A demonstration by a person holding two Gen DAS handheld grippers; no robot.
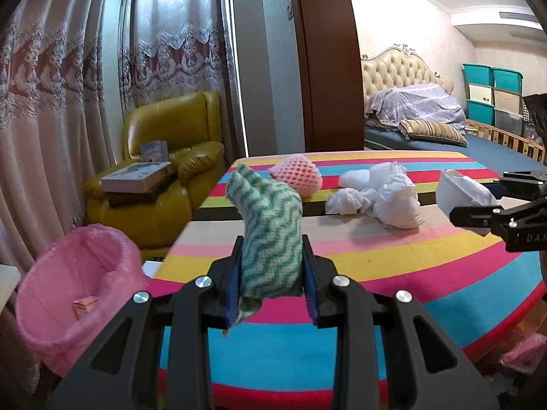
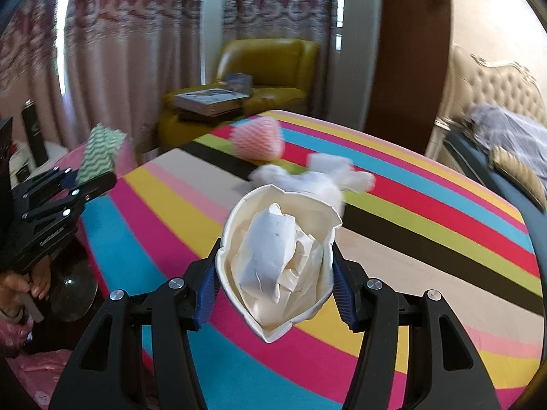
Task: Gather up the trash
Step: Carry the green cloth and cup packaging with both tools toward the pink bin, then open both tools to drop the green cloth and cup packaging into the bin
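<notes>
blurred: pink foam net (image 2: 258,139), white wrappers (image 2: 316,174) | cut off: right gripper (image 1: 478,217) at frame edge | too small: item in pink bin (image 1: 83,304)

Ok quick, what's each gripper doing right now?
Left gripper: shut on the green-and-white zigzag cloth.
Right gripper: shut on the crushed white paper cup stuffed with crumpled paper.

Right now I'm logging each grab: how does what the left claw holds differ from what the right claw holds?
The left claw pinches a soft green-and-white zigzag cloth; the right claw squeezes a stiff white paper cup. The cloth is patterned and floppy; the cup is plain, crushed, stuffed with crumpled paper. Both are lifted off the striped table.
</notes>
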